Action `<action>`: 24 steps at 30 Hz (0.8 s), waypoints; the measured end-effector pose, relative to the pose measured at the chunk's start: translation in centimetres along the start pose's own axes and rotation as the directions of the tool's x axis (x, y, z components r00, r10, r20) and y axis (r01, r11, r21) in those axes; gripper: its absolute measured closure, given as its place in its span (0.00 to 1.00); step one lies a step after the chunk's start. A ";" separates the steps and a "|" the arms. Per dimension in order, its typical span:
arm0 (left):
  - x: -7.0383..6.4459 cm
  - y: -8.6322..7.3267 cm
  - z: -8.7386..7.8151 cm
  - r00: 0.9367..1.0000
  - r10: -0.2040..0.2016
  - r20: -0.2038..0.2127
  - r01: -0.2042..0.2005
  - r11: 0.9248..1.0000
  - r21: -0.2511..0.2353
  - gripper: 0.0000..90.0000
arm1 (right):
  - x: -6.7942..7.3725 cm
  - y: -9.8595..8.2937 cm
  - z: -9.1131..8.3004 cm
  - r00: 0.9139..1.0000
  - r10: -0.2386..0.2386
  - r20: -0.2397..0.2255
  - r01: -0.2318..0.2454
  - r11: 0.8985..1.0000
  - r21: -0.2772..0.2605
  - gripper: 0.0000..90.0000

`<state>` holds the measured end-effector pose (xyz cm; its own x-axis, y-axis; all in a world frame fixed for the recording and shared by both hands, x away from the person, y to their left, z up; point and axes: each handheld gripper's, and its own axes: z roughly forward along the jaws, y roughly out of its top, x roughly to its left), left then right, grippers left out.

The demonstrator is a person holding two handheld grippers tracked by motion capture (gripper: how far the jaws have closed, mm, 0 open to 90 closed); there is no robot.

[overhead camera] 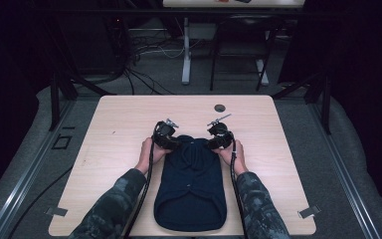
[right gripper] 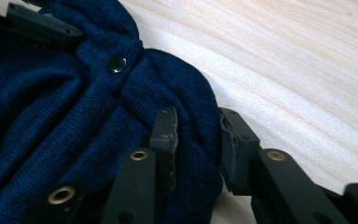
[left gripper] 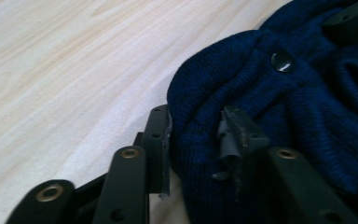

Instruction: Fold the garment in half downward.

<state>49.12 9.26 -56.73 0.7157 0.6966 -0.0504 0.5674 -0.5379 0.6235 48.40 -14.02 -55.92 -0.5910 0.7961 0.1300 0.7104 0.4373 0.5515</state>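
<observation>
On the pale wooden desk (overhead camera: 119,129), toward its near edge, lies a dark navy knitted garment (overhead camera: 191,186) with small round dark buttons (left gripper: 281,61), its rounded hem nearest the person and its narrower, bunched end farther away. At that far end, the left hand-held gripper (overhead camera: 168,142) bites the garment's left corner: in the left gripper view, a fold of blue knit is pinched between its two black jaws. The right hand-held gripper (overhead camera: 218,141) clamps the opposite corner the same way, cloth bulging between its jaws in the right gripper view. Beyond the garment, a small round dark grommet (overhead camera: 220,107) sits in the desk.
</observation>
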 end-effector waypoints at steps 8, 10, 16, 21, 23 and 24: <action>-0.5 0.2 -0.9 0.999 0.034 -0.008 -0.035 0.999 -0.034 0.82 | 0.4 -0.3 -0.5 1.000 -0.005 0.025 0.006 0.999 -0.054 0.82; -0.6 0.3 -1.5 0.999 0.040 -0.009 -0.040 0.998 -0.056 0.83 | 0.4 -0.4 -1.0 1.000 -0.001 0.021 0.002 0.997 -0.071 0.82; -1.2 0.8 -4.0 0.997 0.075 -0.003 -0.075 0.989 -0.124 0.83 | 1.1 -0.4 -3.5 0.999 -0.043 0.030 0.047 0.990 -0.135 0.82; -1.6 1.1 -5.3 0.995 0.096 -0.002 -0.095 0.984 -0.153 0.82 | 1.9 -0.2 -5.4 0.995 -0.084 0.050 0.092 0.981 -0.168 0.82; -1.6 1.1 -5.6 0.996 0.094 0.005 -0.092 0.982 -0.167 0.82 | 2.2 -0.2 -6.0 0.994 -0.093 0.056 0.102 0.977 -0.186 0.82; -1.6 1.1 -5.7 0.996 0.095 0.004 -0.093 0.981 -0.170 0.82 | 2.3 -0.2 -6.3 0.993 -0.100 0.056 0.109 0.976 -0.187 0.82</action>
<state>46.23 10.27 -51.52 0.7679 0.6406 0.0055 0.4212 -0.5114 0.7491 44.46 -14.91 -50.55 -0.6367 0.7706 0.0278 0.5575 0.4352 0.7069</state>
